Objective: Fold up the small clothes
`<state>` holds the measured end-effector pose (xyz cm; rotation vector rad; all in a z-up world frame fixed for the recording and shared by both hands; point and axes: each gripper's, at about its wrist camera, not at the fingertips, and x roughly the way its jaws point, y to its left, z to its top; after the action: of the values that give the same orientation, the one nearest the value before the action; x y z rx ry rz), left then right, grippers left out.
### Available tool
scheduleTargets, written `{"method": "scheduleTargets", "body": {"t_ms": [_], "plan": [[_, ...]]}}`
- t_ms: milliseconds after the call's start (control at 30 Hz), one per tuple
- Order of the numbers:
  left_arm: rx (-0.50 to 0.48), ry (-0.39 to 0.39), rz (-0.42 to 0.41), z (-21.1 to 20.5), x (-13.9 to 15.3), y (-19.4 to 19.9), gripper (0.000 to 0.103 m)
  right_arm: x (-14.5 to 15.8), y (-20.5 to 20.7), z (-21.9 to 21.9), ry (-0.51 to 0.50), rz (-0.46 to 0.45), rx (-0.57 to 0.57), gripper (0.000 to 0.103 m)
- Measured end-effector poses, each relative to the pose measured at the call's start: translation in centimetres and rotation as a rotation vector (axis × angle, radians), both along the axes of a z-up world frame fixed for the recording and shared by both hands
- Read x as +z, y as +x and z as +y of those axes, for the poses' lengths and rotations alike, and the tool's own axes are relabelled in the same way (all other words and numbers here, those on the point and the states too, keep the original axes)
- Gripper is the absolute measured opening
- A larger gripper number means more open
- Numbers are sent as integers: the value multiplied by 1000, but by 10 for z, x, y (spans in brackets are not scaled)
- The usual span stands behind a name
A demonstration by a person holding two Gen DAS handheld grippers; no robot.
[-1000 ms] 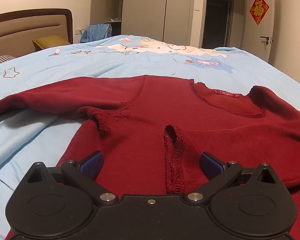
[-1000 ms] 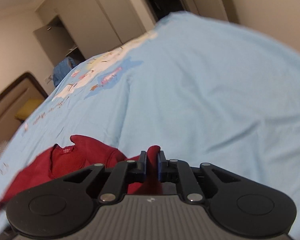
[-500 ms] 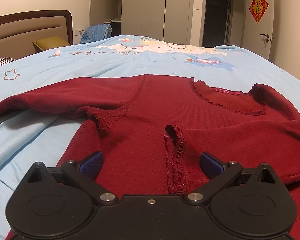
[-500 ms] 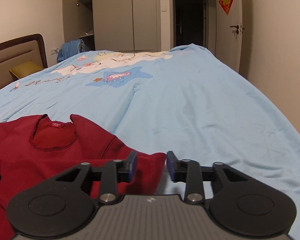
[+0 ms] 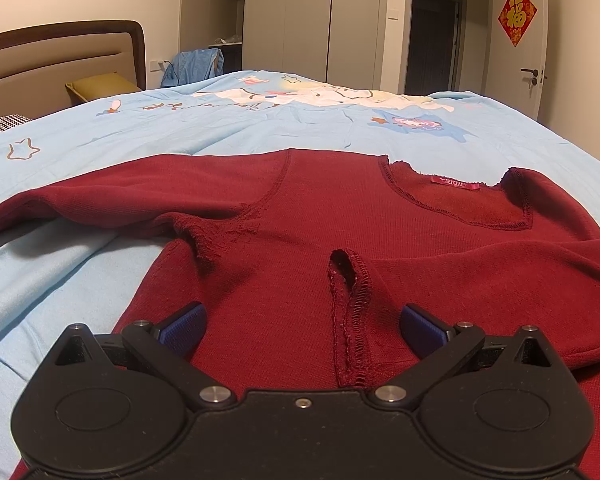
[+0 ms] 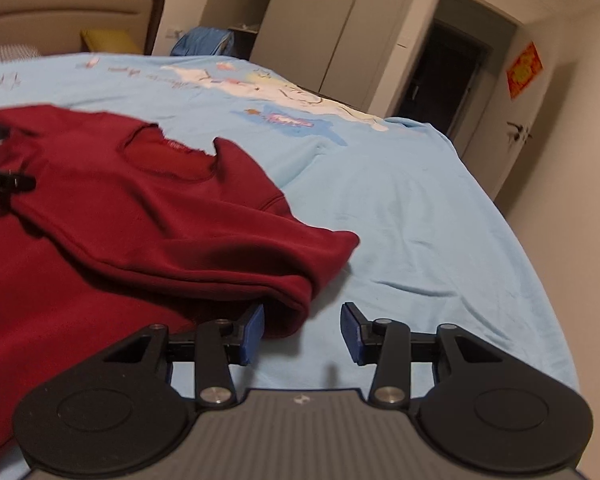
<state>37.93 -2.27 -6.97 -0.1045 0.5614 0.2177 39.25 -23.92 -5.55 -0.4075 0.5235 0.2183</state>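
A dark red top lies spread on the blue bed cover, near the front edge of the bed. Its neck hole with the little pink tag points toward the far side of the bed. One sleeve stretches out toward the left edge of the bed. The other sleeve is laid across the body of the top, so the folding looks like it has begun and is not far along.

The right gripper sits just at the folded sleeve's end. Its jaws stand apart with nothing pinched; the cloth is beside the left pad, not squeezed. The left gripper hangs low over the bottom part of the top, its blue pads spread wide, holding nothing. A wavy stitched hem lies between them.

The next move is likely the long left sleeve. A gripper would need to pinch its end and bring it over the body. The cloth is soft and may bunch up, so a flat, gentle pull would help.

Behind the bed stand a padded headboard, a yellow pillow, grey wardrobes, a dark doorway and a red paper square on a door.
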Motion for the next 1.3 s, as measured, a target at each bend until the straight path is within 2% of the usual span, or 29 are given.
{"method": "scheduleTargets", "body": {"t_ms": [67,100,133,167,233,467,867,967,1100,1167,1200,1233,1300], "plan": [[0,1,0,0,0,0,103,-3,4,11,-35,-10,6,43],[0,0,0,0,0,0,103,-5,6,16,-50,-13,6,35],[0,0,0,0,0,0,103,-6,8,19,-65,-15,2,20],[0,-1,-1,-1,0,-1,103,-7,8,21,-83,-20,-15,13],[0,-1,-1,-1,0,-1,103,-7,5,21,-80,-34,-47,7],[-1,-6,-6,0,0,-1,103,-15,-22,-4,118,33,-194,5],[-1,-6,-6,0,0,-1,103,-27,-29,3,132,42,-230,5],[-1,-6,-5,0,0,-1,103,-25,-29,1,170,48,-235,6],[-8,-9,12,2,3,-1,102,-16,-34,-7,233,60,-261,11],[-22,-12,28,5,9,-2,102,-11,-42,-9,259,60,-272,26],[-20,-17,32,7,12,-5,103,-7,-47,-10,273,58,-273,41],[-11,-25,33,9,14,-10,103,-3,-54,-10,285,51,-266,51],[0,-48,30,15,18,-21,103,5,-67,-6,292,35,-243,57]]}}
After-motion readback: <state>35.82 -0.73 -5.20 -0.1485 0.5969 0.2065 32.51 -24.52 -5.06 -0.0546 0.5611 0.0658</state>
